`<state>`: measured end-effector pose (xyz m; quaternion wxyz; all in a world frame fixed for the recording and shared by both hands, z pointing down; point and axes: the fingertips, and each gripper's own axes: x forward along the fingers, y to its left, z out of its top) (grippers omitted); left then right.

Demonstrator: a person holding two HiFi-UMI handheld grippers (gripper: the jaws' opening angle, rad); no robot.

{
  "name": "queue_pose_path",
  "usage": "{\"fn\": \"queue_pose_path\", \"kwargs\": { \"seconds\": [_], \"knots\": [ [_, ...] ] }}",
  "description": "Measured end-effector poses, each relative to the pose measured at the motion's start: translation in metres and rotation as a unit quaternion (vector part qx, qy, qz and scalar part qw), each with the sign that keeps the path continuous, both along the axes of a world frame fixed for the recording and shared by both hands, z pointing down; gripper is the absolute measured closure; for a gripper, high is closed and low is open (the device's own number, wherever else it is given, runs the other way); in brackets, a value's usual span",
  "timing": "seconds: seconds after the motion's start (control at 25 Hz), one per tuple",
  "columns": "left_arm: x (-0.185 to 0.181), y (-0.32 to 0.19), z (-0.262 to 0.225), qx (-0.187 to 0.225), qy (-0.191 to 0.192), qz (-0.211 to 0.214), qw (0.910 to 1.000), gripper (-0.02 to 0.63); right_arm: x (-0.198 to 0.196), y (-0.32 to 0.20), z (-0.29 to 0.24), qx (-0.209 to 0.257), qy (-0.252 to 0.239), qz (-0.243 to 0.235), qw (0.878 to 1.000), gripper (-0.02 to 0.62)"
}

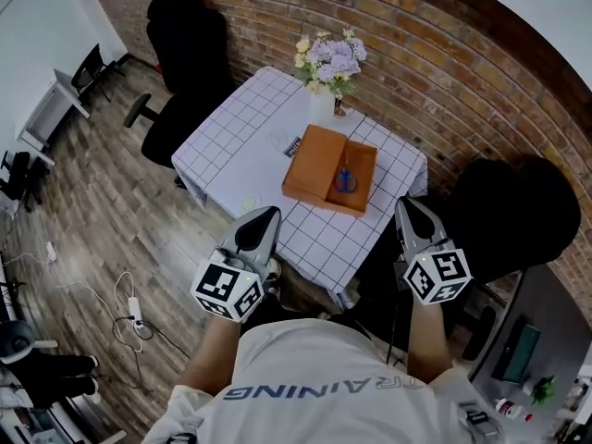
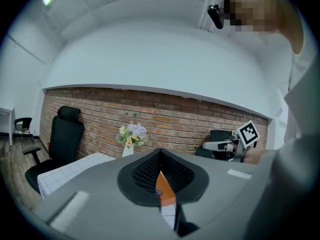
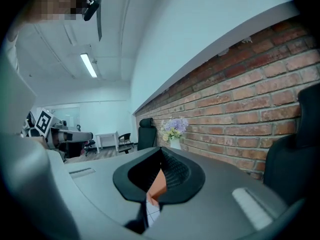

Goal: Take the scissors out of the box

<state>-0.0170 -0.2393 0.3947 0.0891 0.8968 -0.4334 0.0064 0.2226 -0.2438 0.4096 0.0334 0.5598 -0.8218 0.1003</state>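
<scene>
An orange box point(image 1: 359, 191) lies open on the checked tablecloth point(image 1: 240, 118), its lid point(image 1: 313, 161) folded out to the left. Blue-handled scissors point(image 1: 345, 181) rest inside the box. My left gripper point(image 1: 270, 213) hangs at the table's near edge, short of the box, jaws together and empty. My right gripper point(image 1: 404, 203) is off the table's near right corner, shut and empty. In the left gripper view a slit between the shut jaws shows the box point(image 2: 165, 185) and a blue scissor ring point(image 2: 158, 191). The right gripper view shows the box point(image 3: 158, 184) the same way.
A white vase of flowers point(image 1: 328, 67) stands at the table's far side, a small card point(image 1: 292, 144) left of the lid. Black office chairs sit at the far left point(image 1: 180, 72) and the right point(image 1: 518, 211). A brick wall point(image 1: 435, 54) runs behind. Cables point(image 1: 129, 308) lie on the wooden floor.
</scene>
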Motion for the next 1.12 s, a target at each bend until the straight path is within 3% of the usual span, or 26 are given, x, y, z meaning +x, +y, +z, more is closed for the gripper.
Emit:
{"fn": "queue_pose_path", "kwargs": {
  "seconds": [0.24, 0.48, 0.72, 0.96, 1.12],
  "knots": [
    [-0.015, -0.082, -0.010, 0.027, 0.016, 0.048, 0.9983, 0.603, -0.017, -0.056, 0.003, -0.019, 0.023, 0.049, 0.998, 0.581],
    [-0.022, -0.151, 0.018, 0.000, -0.006, 0.121, 0.9926, 0.603, -0.037, -0.107, 0.028, -0.073, 0.020, 0.110, 0.991, 0.581],
    [-0.021, -0.192, 0.041, -0.027, -0.013, 0.177, 0.9838, 0.603, -0.039, -0.117, 0.060, -0.131, 0.020, 0.168, 0.977, 0.580],
    [0.000, -0.200, 0.051, -0.051, -0.006, 0.192, 0.9801, 0.603, -0.029, -0.119, 0.099, -0.203, 0.041, 0.170, 0.963, 0.580],
    [0.008, -0.196, 0.055, -0.063, -0.005, 0.187, 0.9804, 0.603, -0.023, -0.129, 0.137, -0.275, 0.066, 0.155, 0.947, 0.528]
  ]
}}
